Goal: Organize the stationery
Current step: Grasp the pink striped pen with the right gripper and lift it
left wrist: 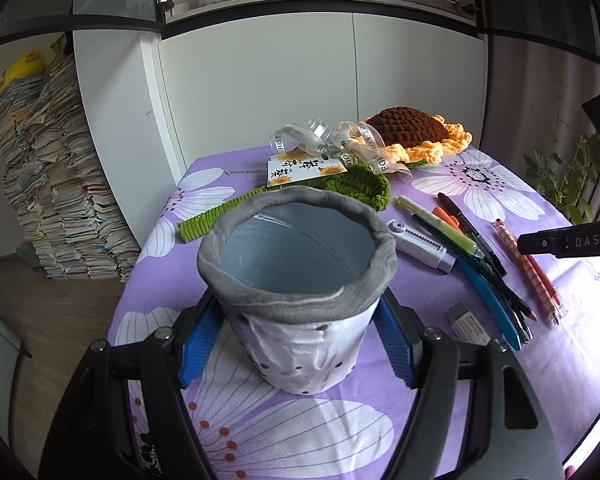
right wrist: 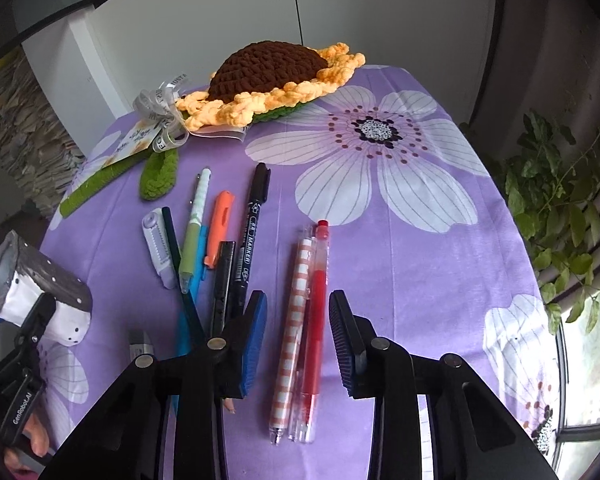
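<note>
The right gripper (right wrist: 298,332), jaws wide and empty, straddles the checked pen (right wrist: 294,332) and red pen (right wrist: 315,312) lying lengthwise between its fingers on the tablecloth (right wrist: 400,240), while the left gripper (left wrist: 296,344) clamps the upright pen holder (left wrist: 300,300) well leftward.

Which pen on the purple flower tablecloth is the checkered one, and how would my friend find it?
Start at the big crocheted sunflower with the brown centre at the far end of the purple flowered tablecloth, then come toward the open right tongs. Two pens lie side by side between their blue pads; the orange-and-white checkered pen is the left one. Its neighbour is a clear pen with a red barrel, without any pattern.
</note>
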Demonstrator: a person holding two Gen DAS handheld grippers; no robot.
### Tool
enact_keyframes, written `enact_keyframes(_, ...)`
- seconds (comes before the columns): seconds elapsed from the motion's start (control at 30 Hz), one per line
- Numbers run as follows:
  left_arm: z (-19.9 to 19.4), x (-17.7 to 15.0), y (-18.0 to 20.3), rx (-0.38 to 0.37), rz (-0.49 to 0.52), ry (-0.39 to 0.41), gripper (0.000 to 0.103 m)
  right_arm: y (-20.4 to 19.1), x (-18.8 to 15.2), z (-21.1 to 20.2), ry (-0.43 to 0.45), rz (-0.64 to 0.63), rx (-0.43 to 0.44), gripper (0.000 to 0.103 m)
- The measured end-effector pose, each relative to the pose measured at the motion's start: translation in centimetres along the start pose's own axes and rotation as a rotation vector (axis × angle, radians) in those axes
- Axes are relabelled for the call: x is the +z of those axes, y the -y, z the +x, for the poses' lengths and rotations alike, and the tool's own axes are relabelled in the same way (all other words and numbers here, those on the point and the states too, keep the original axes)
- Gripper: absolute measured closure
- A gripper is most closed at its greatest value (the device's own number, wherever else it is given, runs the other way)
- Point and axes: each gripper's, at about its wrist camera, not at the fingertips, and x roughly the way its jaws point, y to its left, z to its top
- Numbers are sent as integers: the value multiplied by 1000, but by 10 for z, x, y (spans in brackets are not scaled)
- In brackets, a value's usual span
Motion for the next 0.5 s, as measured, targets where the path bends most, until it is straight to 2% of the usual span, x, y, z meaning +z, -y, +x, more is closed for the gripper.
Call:
enact_keyframes(0.27, -1, 1, 8, 27, 48, 11, 32, -8, 9, 11, -11, -30, -28, 70)
enact_keyframes(0.5, 0, 2, 5, 19, 37, 3, 32, -6, 13, 25, -35, -23, -35, 70)
